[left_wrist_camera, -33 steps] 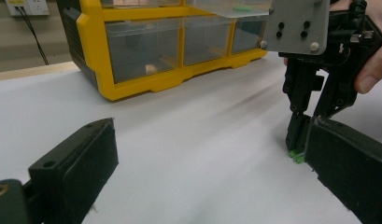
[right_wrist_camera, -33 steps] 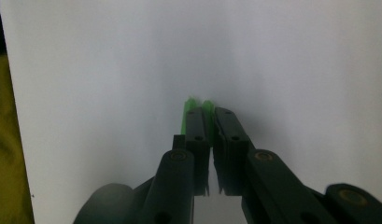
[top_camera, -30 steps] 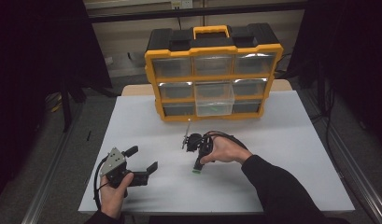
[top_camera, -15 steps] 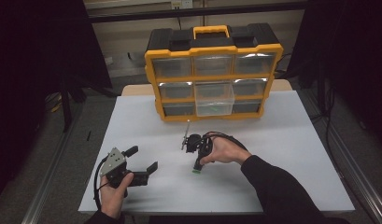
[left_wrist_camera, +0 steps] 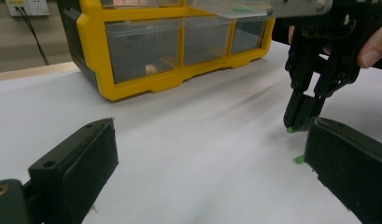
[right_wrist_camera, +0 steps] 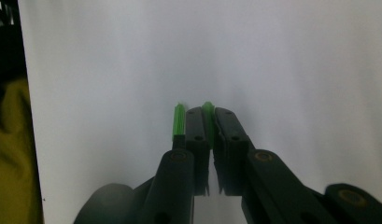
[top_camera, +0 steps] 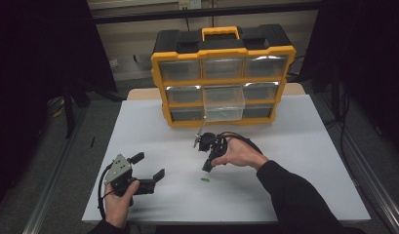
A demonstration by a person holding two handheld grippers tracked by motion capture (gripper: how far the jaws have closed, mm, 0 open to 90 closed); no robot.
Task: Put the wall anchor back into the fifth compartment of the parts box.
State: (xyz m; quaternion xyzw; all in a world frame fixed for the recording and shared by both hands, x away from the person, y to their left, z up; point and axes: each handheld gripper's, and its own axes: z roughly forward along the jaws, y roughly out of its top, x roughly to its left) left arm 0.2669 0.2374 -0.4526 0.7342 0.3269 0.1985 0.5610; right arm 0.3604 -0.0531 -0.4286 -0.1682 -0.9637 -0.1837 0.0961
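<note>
Right hand-held gripper (top_camera: 207, 168) pointing tabletop-ward.

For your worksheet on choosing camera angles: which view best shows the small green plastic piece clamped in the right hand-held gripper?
The right gripper view: the small green plastic piece sits close up between the jaws. The left gripper view shows a green speck at the jaw tips; in the high view I cannot make it out.

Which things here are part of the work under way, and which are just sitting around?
In use: right gripper shut on a green piece; second green piece on the table; organizer's open drawer.
Idle: left gripper, open; wall socket.
</note>
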